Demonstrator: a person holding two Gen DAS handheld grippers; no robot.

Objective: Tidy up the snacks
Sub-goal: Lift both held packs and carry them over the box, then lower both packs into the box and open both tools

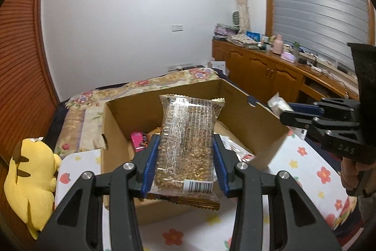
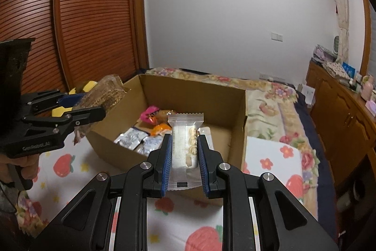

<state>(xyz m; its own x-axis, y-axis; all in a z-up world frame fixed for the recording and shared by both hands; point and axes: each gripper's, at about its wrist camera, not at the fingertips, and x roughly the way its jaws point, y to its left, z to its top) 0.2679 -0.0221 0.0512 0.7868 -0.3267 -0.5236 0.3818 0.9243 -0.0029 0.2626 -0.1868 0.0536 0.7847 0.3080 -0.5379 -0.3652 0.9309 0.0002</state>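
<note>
Above the open brown cardboard box [image 1: 235,95], the left gripper [image 1: 185,157] pinches a clear grain-bar packet [image 1: 188,140] and the right gripper [image 2: 184,157] a white wafer packet [image 2: 184,147]; carrying step, next probably needing placement spots

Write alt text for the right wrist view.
The right gripper clamps a clear packet of small biscuits above an open cardboard box holding other snacks. At left, the left gripper holds a grain bar packet.

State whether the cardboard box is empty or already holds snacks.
Already holds snacks: the cardboard box stands open with several packets on its floor, including a pink one.
</note>
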